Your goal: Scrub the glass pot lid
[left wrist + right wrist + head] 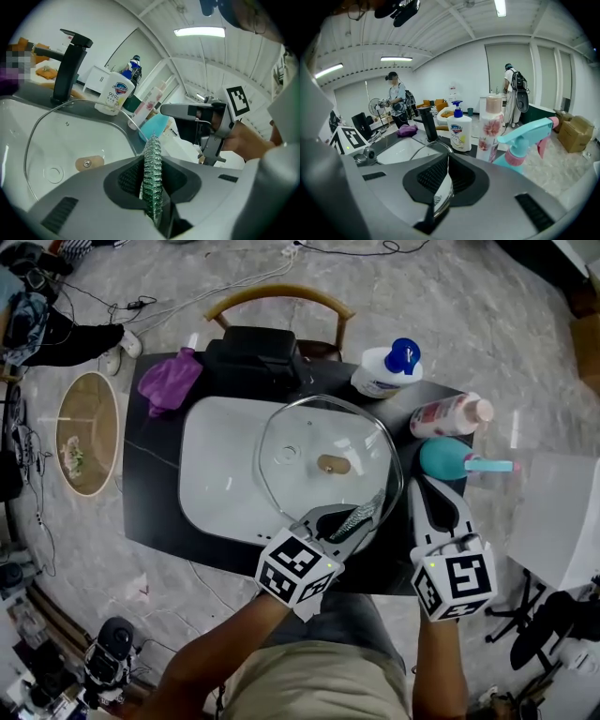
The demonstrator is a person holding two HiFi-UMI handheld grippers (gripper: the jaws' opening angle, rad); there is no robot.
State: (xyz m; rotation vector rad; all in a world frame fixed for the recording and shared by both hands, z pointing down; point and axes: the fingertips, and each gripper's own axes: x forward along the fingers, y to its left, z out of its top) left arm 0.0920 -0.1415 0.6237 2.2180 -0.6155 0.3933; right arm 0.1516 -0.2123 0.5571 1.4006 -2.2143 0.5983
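Floor: grey marbled tile [450, 296] all around me.
Cables: black and white leads [159, 306] snaking over it at about 11 o'clock.
Chair: curved wooden back [279, 296] dead ahead at 12 o'clock, right behind my black counter [150, 512].
Round thing: wooden-rimmed disc [87, 432] at 9 o'clock, table or tray, honestly can't tell.
Walls: plain white [459, 70].
Ceiling: white ribbed panels [440, 28], strip lights [396, 59] switched on.
Glazing: tall panes [543, 79] at roughly 2 o'clock in the right gripper view.
Boxes: cardboard [574, 131] on the floor at 3 o'clock there.
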